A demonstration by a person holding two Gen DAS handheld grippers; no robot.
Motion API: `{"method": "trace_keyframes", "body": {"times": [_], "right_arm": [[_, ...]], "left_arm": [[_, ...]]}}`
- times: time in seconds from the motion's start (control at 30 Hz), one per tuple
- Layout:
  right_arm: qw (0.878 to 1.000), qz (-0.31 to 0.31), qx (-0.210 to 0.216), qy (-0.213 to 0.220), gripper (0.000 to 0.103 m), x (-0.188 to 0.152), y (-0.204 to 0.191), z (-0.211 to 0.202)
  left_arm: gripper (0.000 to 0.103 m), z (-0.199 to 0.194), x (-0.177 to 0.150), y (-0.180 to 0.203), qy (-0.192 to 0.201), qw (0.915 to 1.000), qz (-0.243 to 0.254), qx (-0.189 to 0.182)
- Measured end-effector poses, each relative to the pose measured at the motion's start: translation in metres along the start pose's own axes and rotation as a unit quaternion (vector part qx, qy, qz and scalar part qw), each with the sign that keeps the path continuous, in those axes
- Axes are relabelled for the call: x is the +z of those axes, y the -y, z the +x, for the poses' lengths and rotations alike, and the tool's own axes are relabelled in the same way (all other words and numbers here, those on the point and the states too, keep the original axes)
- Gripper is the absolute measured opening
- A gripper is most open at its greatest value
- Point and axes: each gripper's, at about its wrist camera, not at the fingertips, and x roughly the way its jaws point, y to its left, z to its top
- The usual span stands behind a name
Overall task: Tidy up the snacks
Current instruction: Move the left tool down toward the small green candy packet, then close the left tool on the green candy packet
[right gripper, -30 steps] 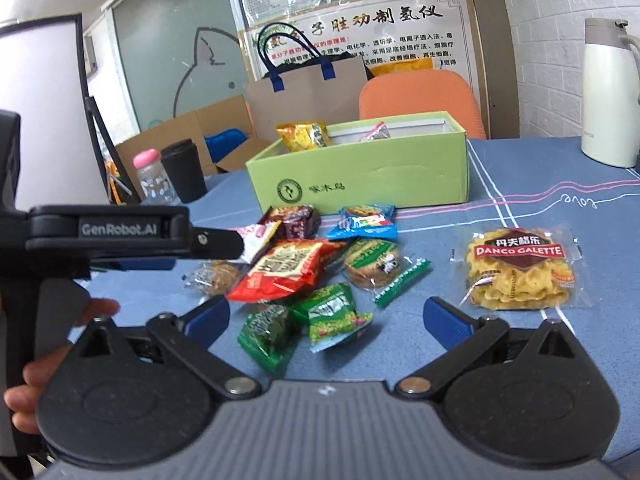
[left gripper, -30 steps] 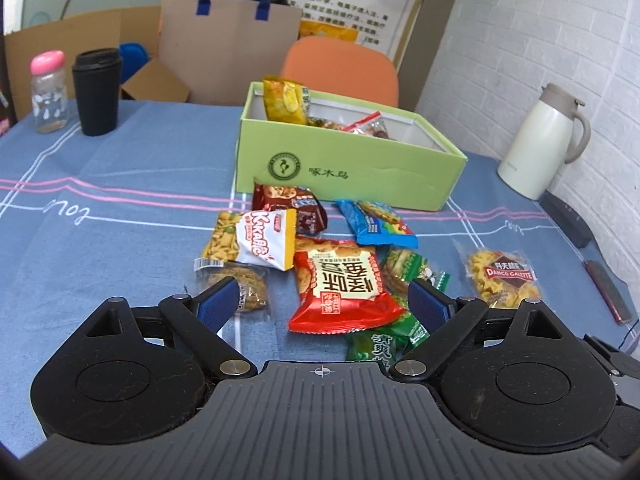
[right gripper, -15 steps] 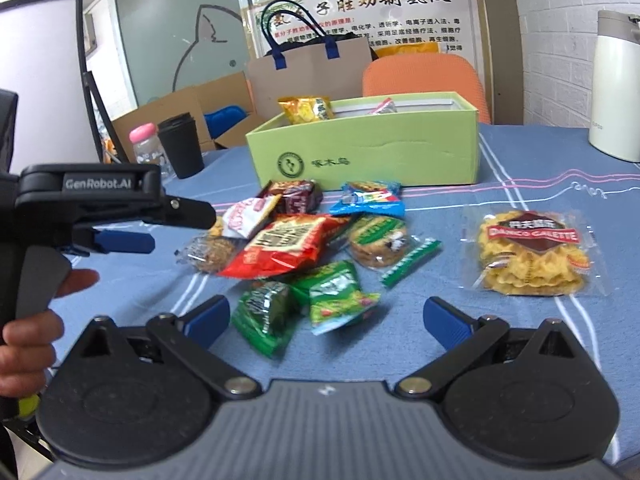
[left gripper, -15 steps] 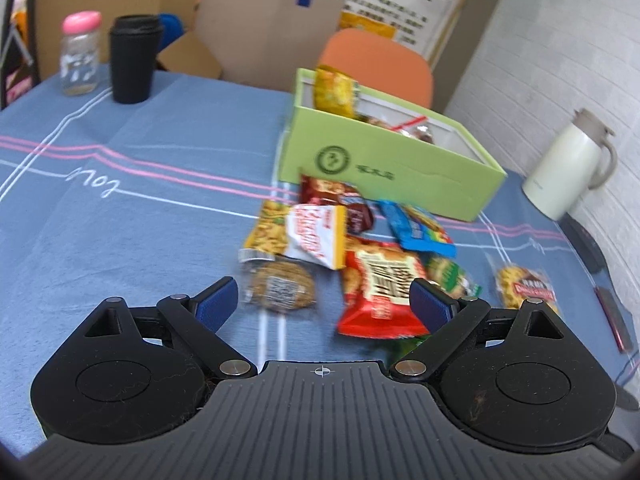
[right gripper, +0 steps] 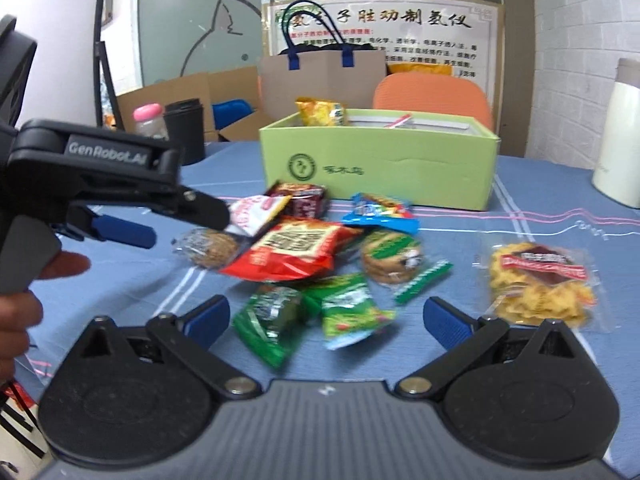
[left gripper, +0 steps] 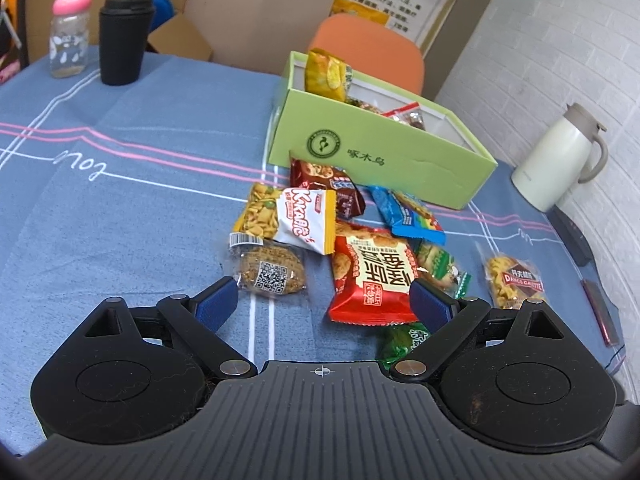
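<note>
Loose snack packets lie heaped on the blue-clothed bench (left gripper: 132, 208), just in front of the open light-green cardboard box (left gripper: 380, 156), which already holds a few.

Left gripper (left gripper: 325, 303): jaws wide, empty, above the clear-wrapped round oat biscuit (left gripper: 269, 271) and the red crinkly foil pouch (left gripper: 372, 274). Right gripper (right gripper: 327, 318): jaws wide, empty, over two green foil sachets (right gripper: 308, 316).

Judgement: all light, soft, slick film; contents brittle. Pinch a pouch by its flat crimped seam, gently. The air-puffed red pouch may slide.
</note>
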Motion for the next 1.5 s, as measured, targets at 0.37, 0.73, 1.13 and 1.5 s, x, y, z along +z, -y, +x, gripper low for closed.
{"method": "trace_keyframes", "body": {"times": [0.37, 0.73, 1.13, 1.5], "right_arm": [[0.996, -0.076, -0.027, -0.044, 0.103, 0.019, 0.019, 0.051], [0.999, -0.025, -0.026, -0.032, 0.103, 0.018, 0.036, 0.039], [0.994, -0.029, 0.105, -0.031, 0.102, -0.006, -0.035, 0.018], [0.995, -0.031, 0.094, -0.034, 0.063, -0.009, -0.036, 0.02]], "left_arm": [[0.082, 0.003, -0.003, -0.001, -0.012, 0.9999, 0.001, 0.003], [0.082, 0.009, -0.003, -0.001, -0.026, 0.9995, 0.002, -0.015], [0.064, 0.018, -0.009, 0.015, -0.079, 0.9927, 0.033, -0.085], [0.047, 0.02, -0.018, 0.019, -0.099, 0.9885, 0.06, -0.098]]}}
